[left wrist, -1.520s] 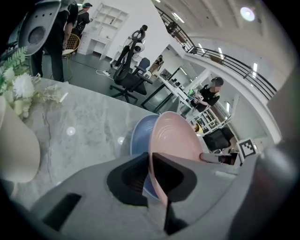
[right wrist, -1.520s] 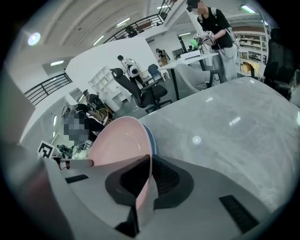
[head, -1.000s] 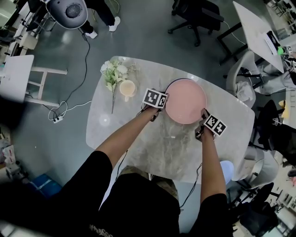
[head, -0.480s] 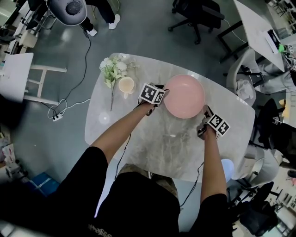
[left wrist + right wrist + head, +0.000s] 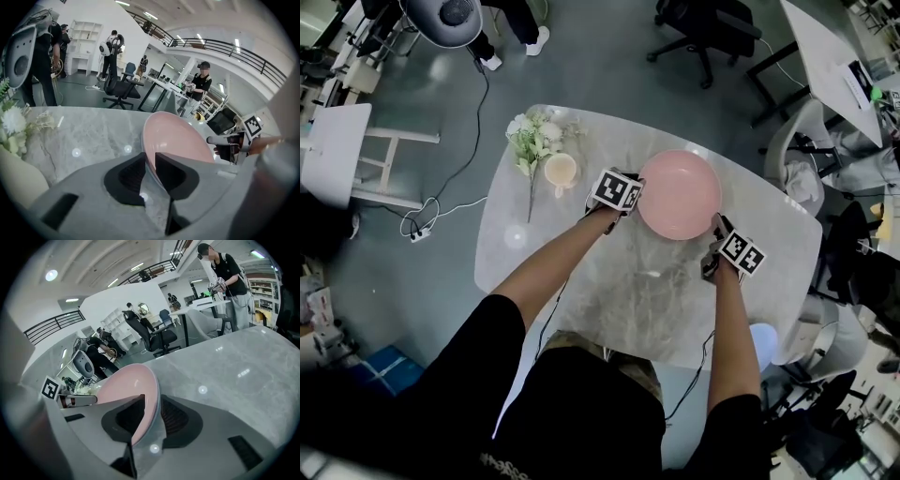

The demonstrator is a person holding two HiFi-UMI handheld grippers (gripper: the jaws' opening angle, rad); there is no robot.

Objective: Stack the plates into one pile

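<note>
Pink plate (image 5: 680, 194) | rim within left gripper (image 5: 149, 163), narrowing, loose | within right gripper (image 5: 152, 403), widening, loose

White flowers (image 5: 528, 141) beside cream cup (image 5: 560, 170)

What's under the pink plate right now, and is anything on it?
Nothing lies on the pink plate; its face is bare. Beside its rim the marble table shows. Whether another plate sits underneath cannot be seen: the pink plate covers that spot in every view.

On marble table (image 5: 647, 300): flower sprig (image 5: 528, 150) beside cream cup (image 5: 560, 171), pink plate (image 5: 680, 195) to right.
</note>
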